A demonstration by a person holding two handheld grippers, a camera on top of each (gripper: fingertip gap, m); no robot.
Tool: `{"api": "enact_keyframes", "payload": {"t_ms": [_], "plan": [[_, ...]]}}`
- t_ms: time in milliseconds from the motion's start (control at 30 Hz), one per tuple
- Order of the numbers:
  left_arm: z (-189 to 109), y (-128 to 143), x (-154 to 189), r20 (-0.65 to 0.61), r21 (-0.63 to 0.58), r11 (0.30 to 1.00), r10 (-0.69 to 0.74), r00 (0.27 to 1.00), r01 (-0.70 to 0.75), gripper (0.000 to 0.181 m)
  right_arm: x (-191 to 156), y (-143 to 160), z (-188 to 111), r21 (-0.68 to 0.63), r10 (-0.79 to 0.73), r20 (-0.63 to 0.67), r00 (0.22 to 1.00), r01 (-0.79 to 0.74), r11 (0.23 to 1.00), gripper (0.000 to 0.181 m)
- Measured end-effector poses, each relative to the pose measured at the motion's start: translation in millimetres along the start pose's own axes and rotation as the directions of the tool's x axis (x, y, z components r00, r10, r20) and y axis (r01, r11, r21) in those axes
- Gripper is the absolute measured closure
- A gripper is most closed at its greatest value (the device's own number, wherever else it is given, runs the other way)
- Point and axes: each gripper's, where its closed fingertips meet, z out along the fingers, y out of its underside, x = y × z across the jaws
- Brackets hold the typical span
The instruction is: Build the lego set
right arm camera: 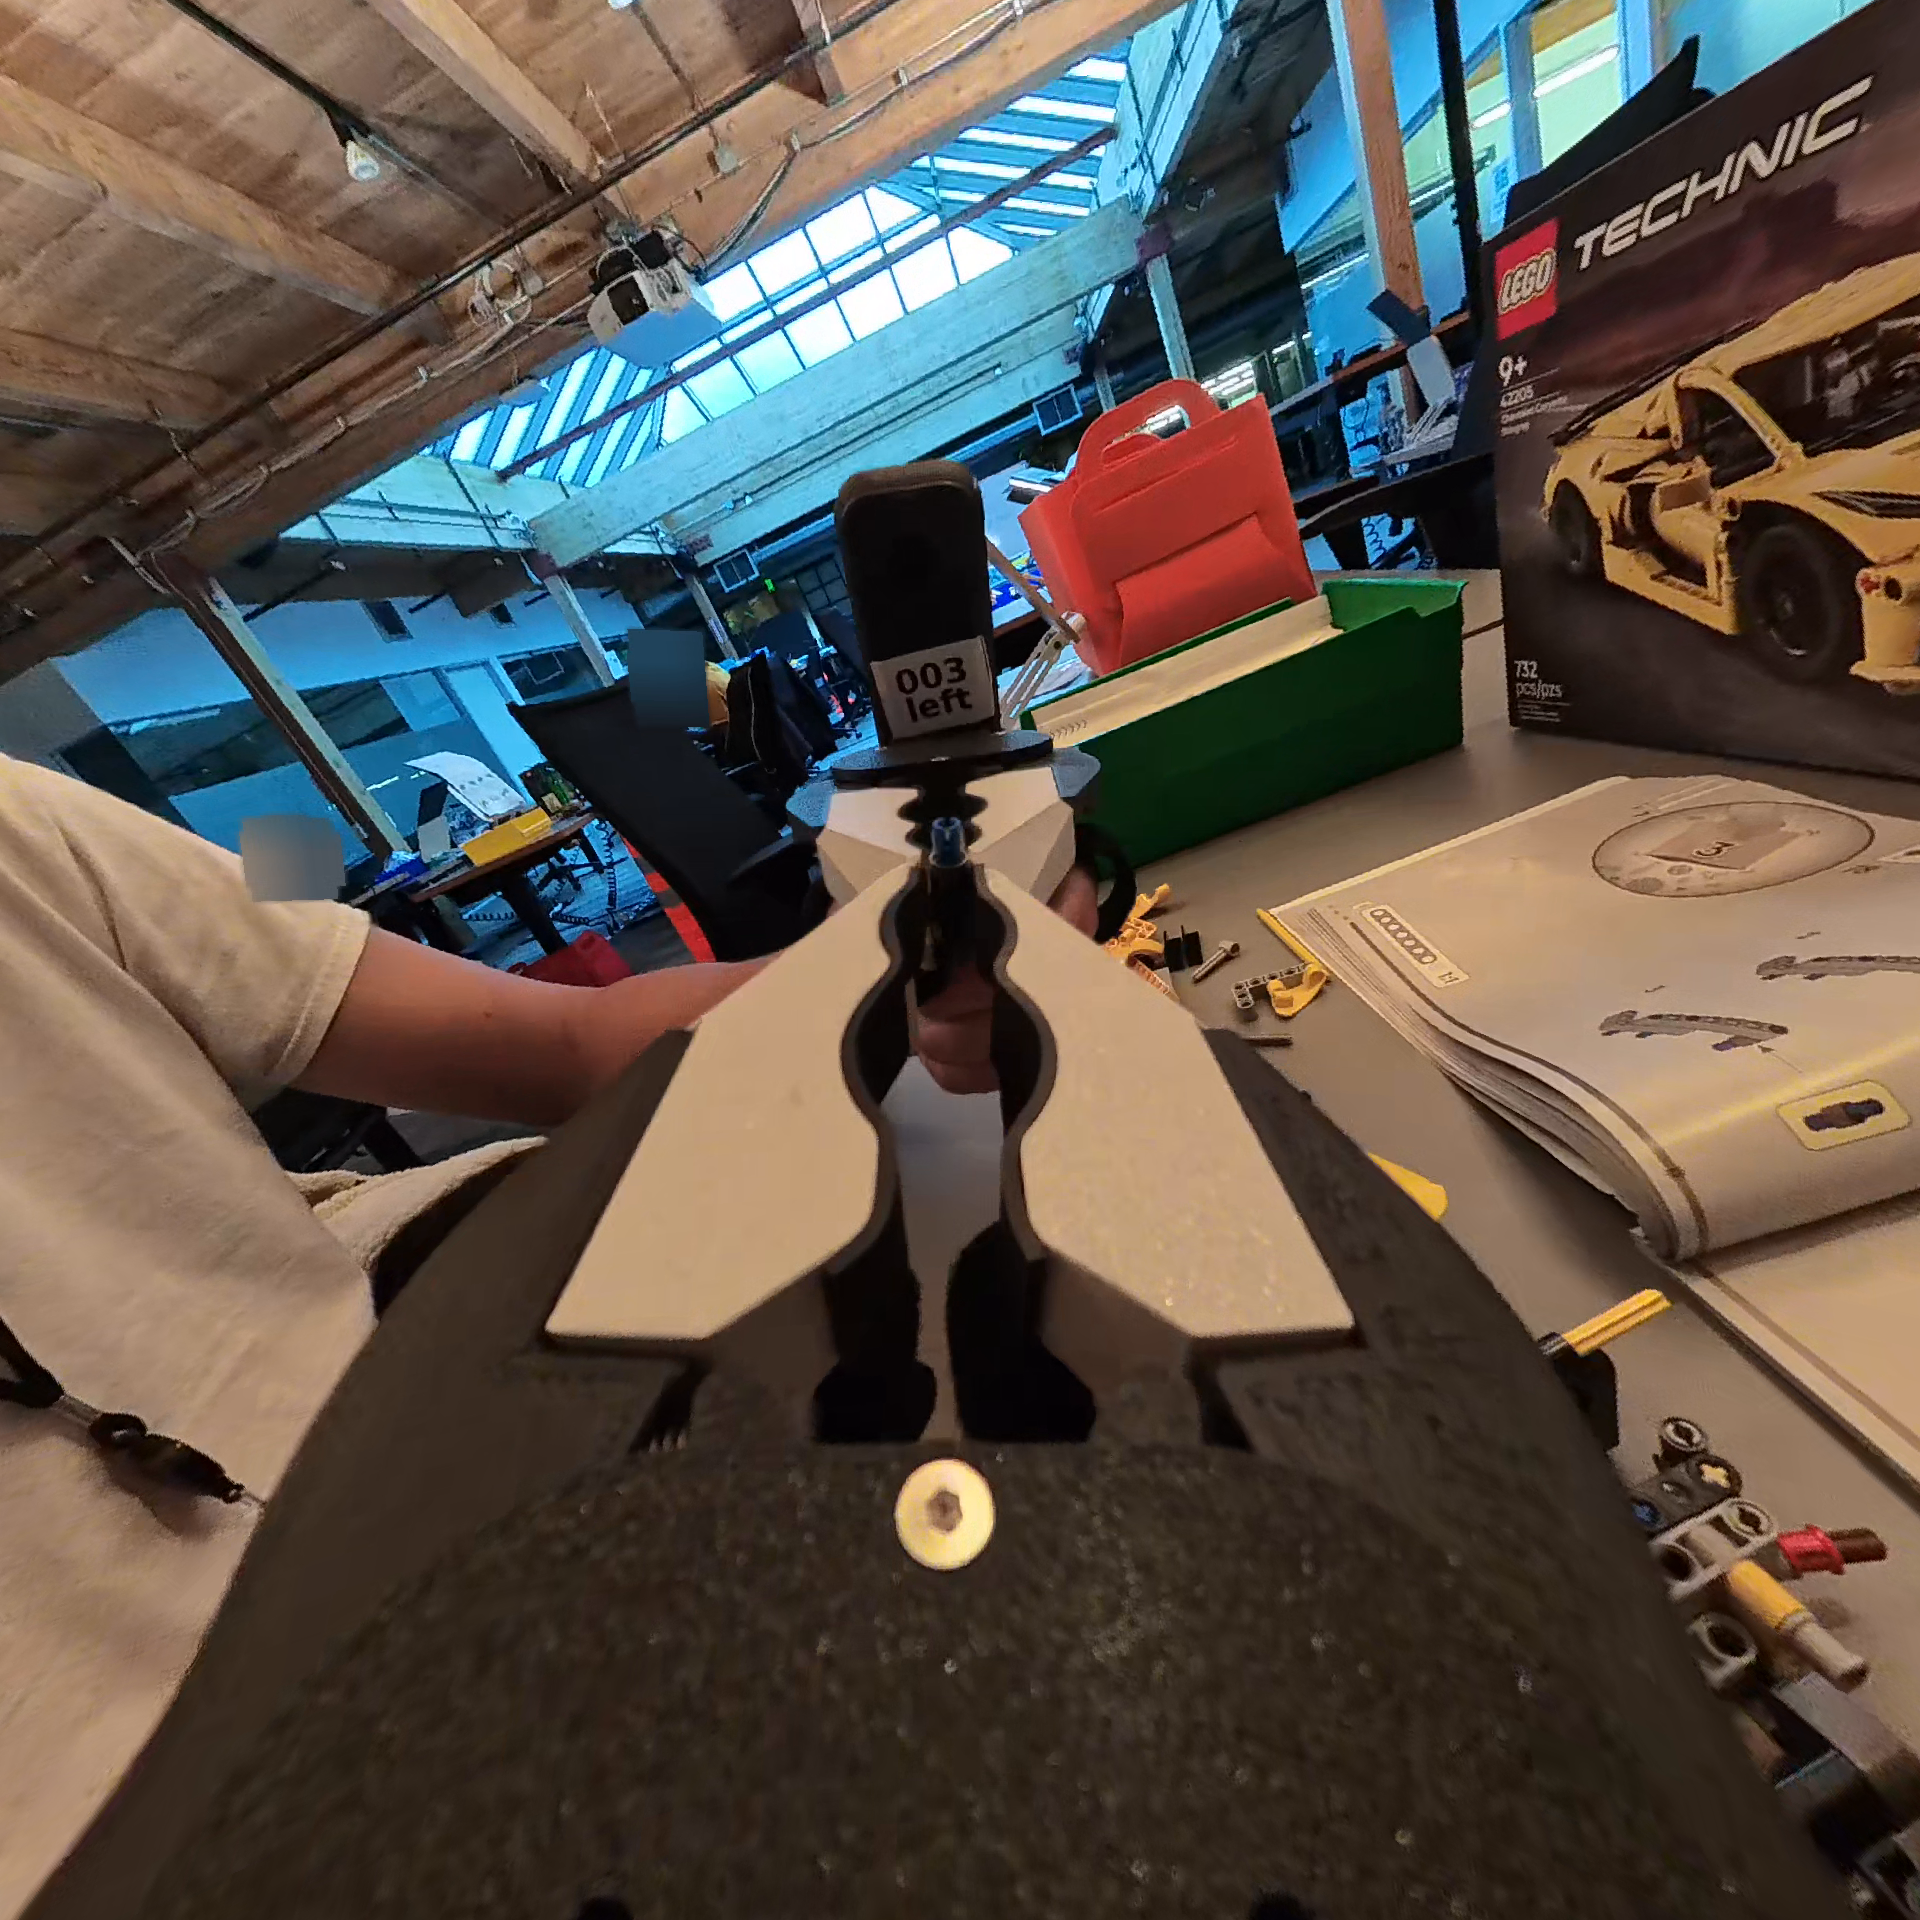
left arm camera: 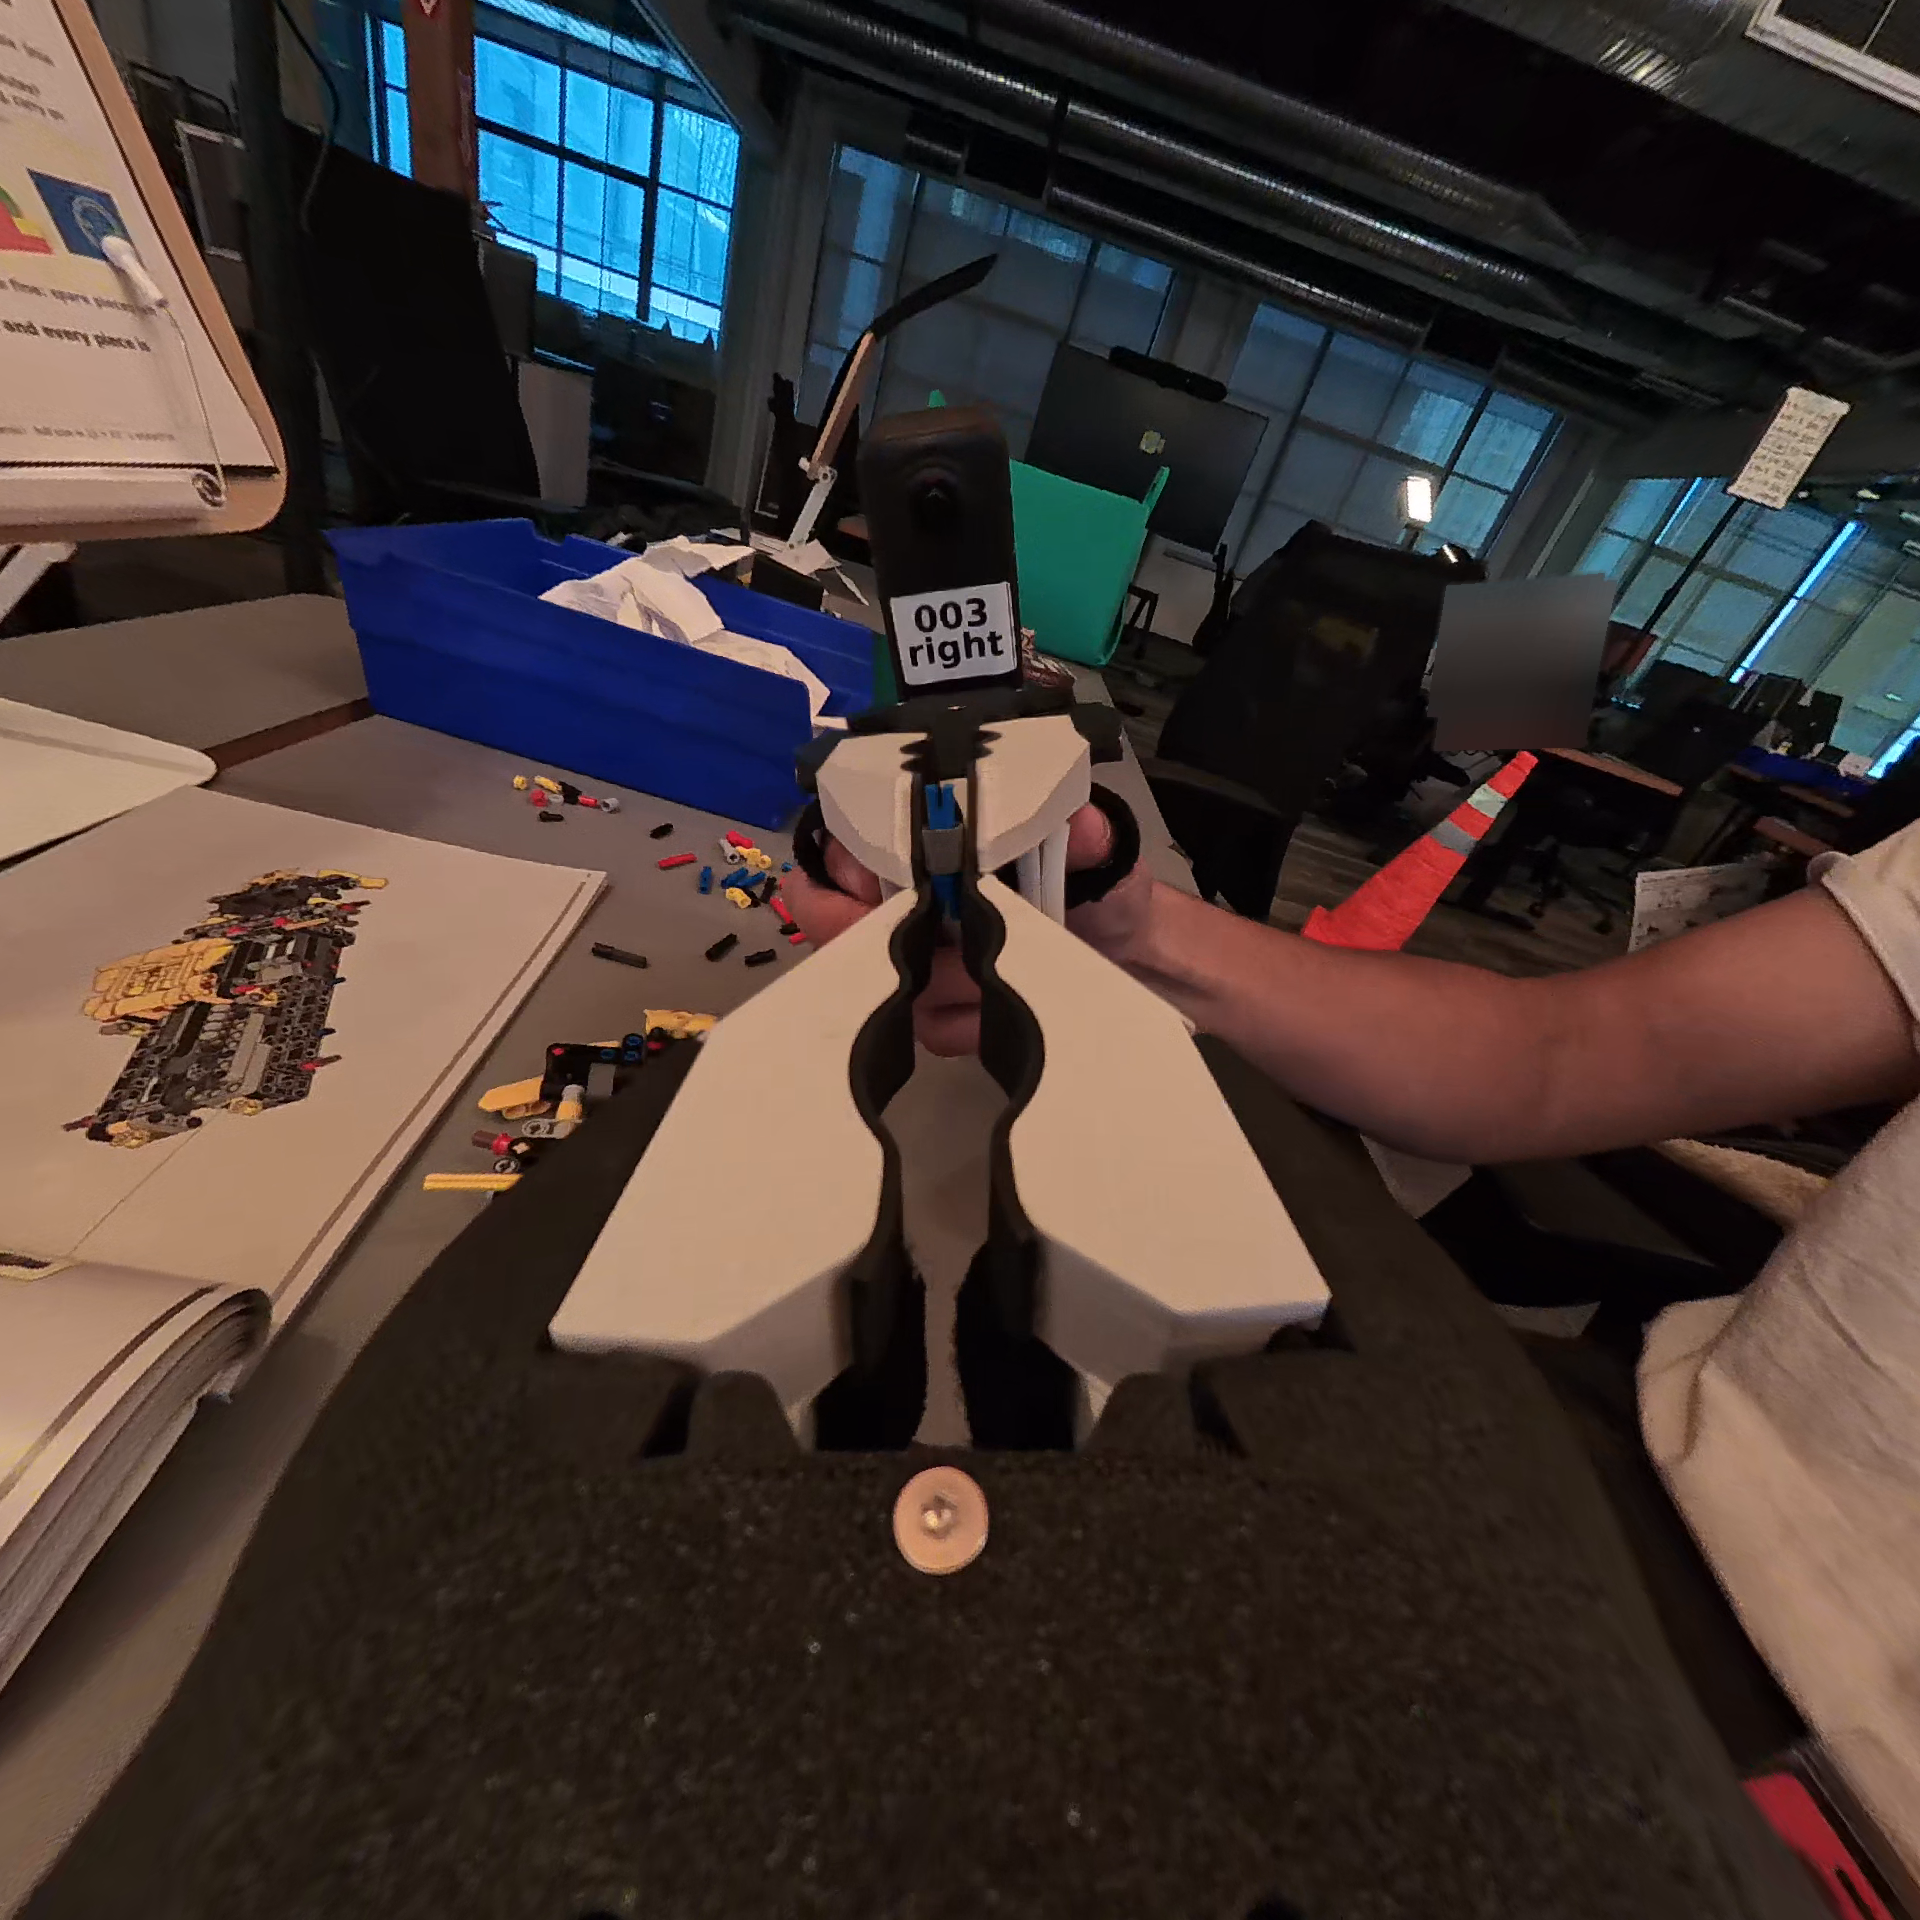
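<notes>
Left wrist view: the two grippers are held nose to nose above the table, and a small blue pin with a grey connector is seen pinched at the tips of the right gripper. The left gripper is closed almost completely on the lower blue end of that same stack. In the right wrist view the blue piece appears at the far gripper's tips, while what the near, nearly closed fingertips hold is hidden between their dark pads. The step is judged to be a press-fit of pin into connector. It is best done with both tools kept on one axis, pushed straight without twisting, and neither grip loosened until seating is felt. Loose parts and the instruction booklet lie below.
</notes>
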Motion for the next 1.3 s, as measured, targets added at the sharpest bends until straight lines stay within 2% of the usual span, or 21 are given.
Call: {"api": "enact_keyframes", "payload": {"t_ms": [133, 233, 267, 300, 333, 400, 467, 533, 600, 733, 900, 1000, 1133, 1300], "plan": [[2.5, -3.0, -0.2, 0.012, 0.018, 1.000, -0.025, 1.000, 0.025, 0.177, -0.4, -3.4, -1.2, 0.017, 0.006, 0.005, 1.000, -0.006, 1.000, 0.175], [4.0, 1.0, -8.5, 0.120, -0.024, 0.995, 0.102, 0.988, -0.100, 0.177, 7.1, -1.5, -3.4, 0.011, 0.039, -0.020, 0.999, -0.039, 0.999, 0.176], [2.9, 5.8, -10.5, 0.140, -0.075, 0.984, 0.168, 0.976, -0.159, 0.169, 10.3, 1.9, -4.2, -0.013, 0.061, -0.025, 0.998, -0.061, 0.998, 0.176], [0.2, 10.9, -13.3, 0.150, -0.133, 0.970, 0.221, 0.964, -0.202, 0.150, 15.7, 2.8, -6.4, -0.019, 0.068, -0.049, 0.996, -0.069, 0.997, 0.175], [-4.0, 14.1, -17.3, 0.159, -0.175, 0.959, 0.253, 0.954, -0.225, 0.146, 18.2, 1.0, -9.6, -0.008, 0.073, -0.055, 0.996, -0.073, 0.997, 0.175], [-9.4, 18.0, -14.6, 0.118, -0.201, 0.951, 0.261, 0.958, -0.235, 0.143, 8.4, 6.2, -12.4, -0.052, 0.132, 0.030, 0.991, -0.130, 0.990, 0.176], [-9.9, 19.5, -2.7, 0.047, -0.190, 0.949, 0.266, 0.963, -0.253, 0.144, -9.4, 29.4, -10.8, -0.199, 0.252, 0.148, 0.956, -0.221, 0.955, 0.175], [-10.5, 20.3, 12.4, -0.032, -0.174, 0.945, 0.274, 0.961, -0.276, 0.144, -15.6, 49.5, -9.5, -0.310, 0.324, 0.171, 0.931, -0.261, 0.914, 0.175], [-12.1, 22.5, 33.4, -0.144, -0.162, 0.955, 0.227, 0.963, -0.250, 0.151, -24.0, 59.5, -8.8, -0.369, 0.348, 0.207, 0.914, -0.256, 0.893, 0.175], [-11.9, 32.1, 43.9, -0.202, -0.203, 0.945, 0.216, 0.955, -0.256, 0.164, -48.6, 66.2, -9.7, -0.432, 0.357, 0.309, 0.882, -0.204, 0.879, 0.175], [-13.1, 41.8, 50.0, -0.255, -0.249, 0.944, 0.154, 0.955, -0.218, 0.165, -53.1, 71.4, -7.1, -0.456, 0.347, 0.313, 0.884, -0.181, 0.872, 0.175], [-13.7, 43.0, 53.9, -0.280, -0.247, 0.945, 0.141, 0.949, -0.213, 0.176, -52.1, 69.3, -8.4, -0.449, 0.353, 0.313, 0.882, -0.190, 0.873, 0.175], [-12.7, 45.6, 53.8, -0.278, -0.256, 0.940, 0.150, 0.949, -0.224, 0.176, -51.1, 71.7, -9.6, -0.458, 0.336, 0.305, 0.891, -0.172, 0.872, 0.175], [-15.0, 35.8, 48.0, -0.237, -0.232, 0.942, 0.186, 0.954, -0.242, 0.177, -44.1, 56.7, -11.6, -0.386, 0.313, 0.291, 0.904, -0.189, 0.903, 0.175]]}}
